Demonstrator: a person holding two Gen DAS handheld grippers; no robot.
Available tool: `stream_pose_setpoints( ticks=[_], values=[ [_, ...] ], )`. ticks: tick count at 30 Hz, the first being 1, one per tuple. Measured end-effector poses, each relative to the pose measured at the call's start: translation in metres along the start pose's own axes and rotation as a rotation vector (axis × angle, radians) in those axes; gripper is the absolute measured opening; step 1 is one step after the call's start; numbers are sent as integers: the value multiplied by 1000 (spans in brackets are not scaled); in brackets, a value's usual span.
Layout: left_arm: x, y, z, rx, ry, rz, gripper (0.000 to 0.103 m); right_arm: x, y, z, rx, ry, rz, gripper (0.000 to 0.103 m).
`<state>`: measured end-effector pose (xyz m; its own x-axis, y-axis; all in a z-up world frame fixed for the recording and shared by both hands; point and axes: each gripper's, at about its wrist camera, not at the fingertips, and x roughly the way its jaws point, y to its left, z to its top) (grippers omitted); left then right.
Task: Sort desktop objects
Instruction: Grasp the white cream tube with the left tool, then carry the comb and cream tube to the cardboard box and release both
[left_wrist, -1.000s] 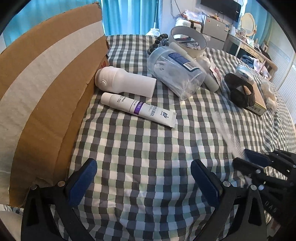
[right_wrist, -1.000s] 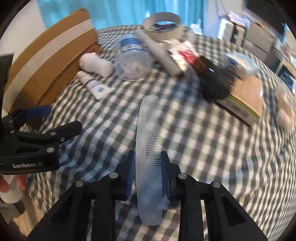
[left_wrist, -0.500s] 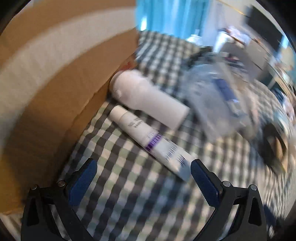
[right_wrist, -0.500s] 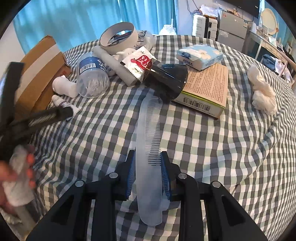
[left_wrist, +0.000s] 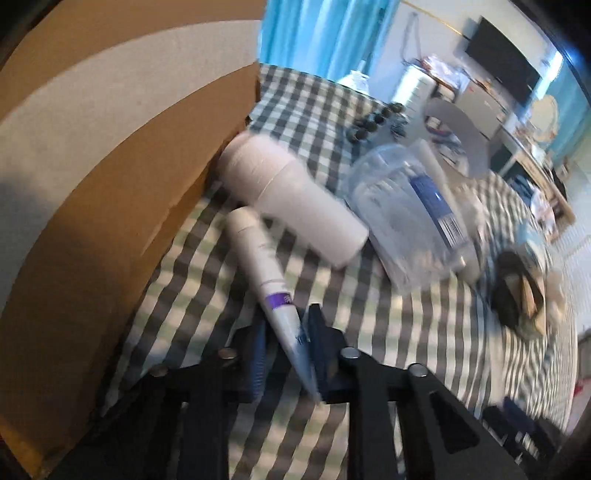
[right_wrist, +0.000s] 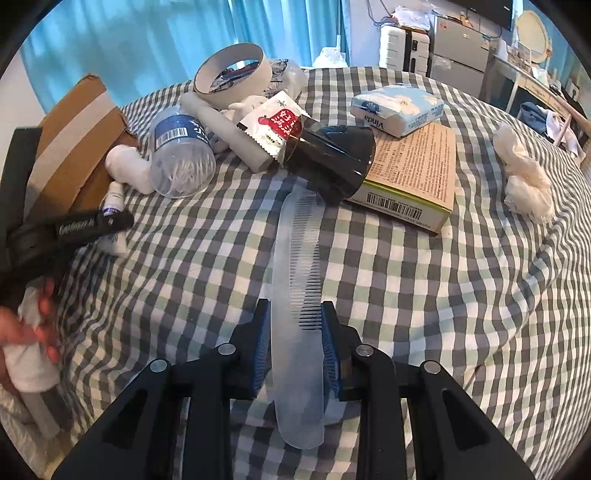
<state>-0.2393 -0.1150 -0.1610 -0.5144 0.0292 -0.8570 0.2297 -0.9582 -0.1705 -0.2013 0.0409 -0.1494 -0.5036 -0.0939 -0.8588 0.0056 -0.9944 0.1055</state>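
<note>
1. Plainly, the left gripper (left_wrist: 286, 354) had its blue pads pinched on the flat crimped end of a white tube (left_wrist: 264, 271) with a purple band; the tube's cap end pointed away, toward the cardboard box (left_wrist: 96, 192).
2. Just beyond the tube lay a white bottle (left_wrist: 291, 199) against the box, and beside it a clear jar of cotton swabs (left_wrist: 406, 218), both on the checked tablecloth (left_wrist: 388, 332).
3. The right gripper (right_wrist: 295, 343) was closed on a translucent comb (right_wrist: 297, 280), held by its handle end, teeth facing right.
4. The comb's far tip reached near a black cylindrical container (right_wrist: 330, 162) lying on its side, partly on a flat carton (right_wrist: 413, 173).
5. A tissue pack (right_wrist: 399, 107) rested at the carton's far edge, and a tape roll (right_wrist: 231, 74) sat behind the clutter.
</note>
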Motion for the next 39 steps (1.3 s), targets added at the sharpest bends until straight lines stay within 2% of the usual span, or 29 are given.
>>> stream_pose_setpoints(
  ticks=[1, 5, 10, 18, 21, 28, 31, 32, 39],
  values=[
    [-4, -1, -3, 17, 5, -9, 11, -3, 1, 0, 4, -3, 6, 26],
    [-25, 1, -15, 62, 22, -77, 11, -20, 6, -4, 45, -23, 37, 26],
    [-59, -6, -23, 128, -8, -126, 11, -47, 15, -11, 84, -57, 68, 26],
    [-122, -28, -28, 236, -122, -179, 11, -96, 38, -15, 84, -137, 82, 26],
    [-145, -28, -31, 277, -136, -176, 11, -116, 46, -16, 86, -174, 90, 26],
    [-183, -21, -23, 281, -214, -208, 11, -163, 79, -10, 42, -265, 109, 26],
    [-204, -12, -14, 278, -253, -185, 11, -179, 99, -2, 0, -299, 112, 26],
    [-214, -3, -7, 255, -281, -180, 11, -184, 106, 1, -16, -308, 118, 26],
    [-242, 52, 41, 156, -347, -162, 11, -203, 161, 42, -107, -370, 202, 26]
  ],
)
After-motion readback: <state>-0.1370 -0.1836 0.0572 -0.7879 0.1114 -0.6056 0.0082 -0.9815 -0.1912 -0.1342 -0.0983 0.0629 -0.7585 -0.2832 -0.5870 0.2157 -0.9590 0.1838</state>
